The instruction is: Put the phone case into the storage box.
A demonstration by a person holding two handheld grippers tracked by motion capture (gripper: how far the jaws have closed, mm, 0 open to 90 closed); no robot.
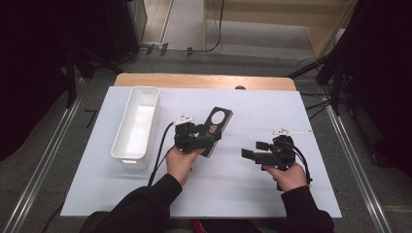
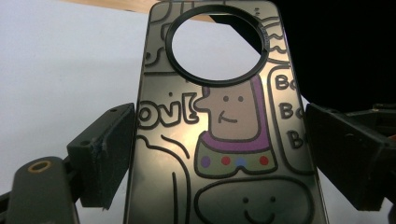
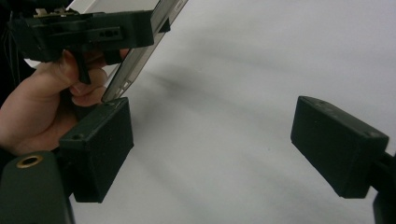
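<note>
The left tongs (image 1: 206,137) clamp a cartoon-printed phone case (image 2: 219,140) by its long edges, tilted above the white worktop (image 1: 252,194). The right tongs (image 1: 253,150) gape wide, gripping nothing, well apart.

The left tool (image 1: 206,135) has its jaws clamped on something, while the right tool (image 1: 248,154) hovers with jaws spread wide.

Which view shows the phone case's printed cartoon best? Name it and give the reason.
The left gripper view: the phone case faces the camera between the left gripper's jaws, so its drawings and round camera hole read clearly. The high view shows it small and dark; the right gripper view catches it nearly edge-on.
</note>
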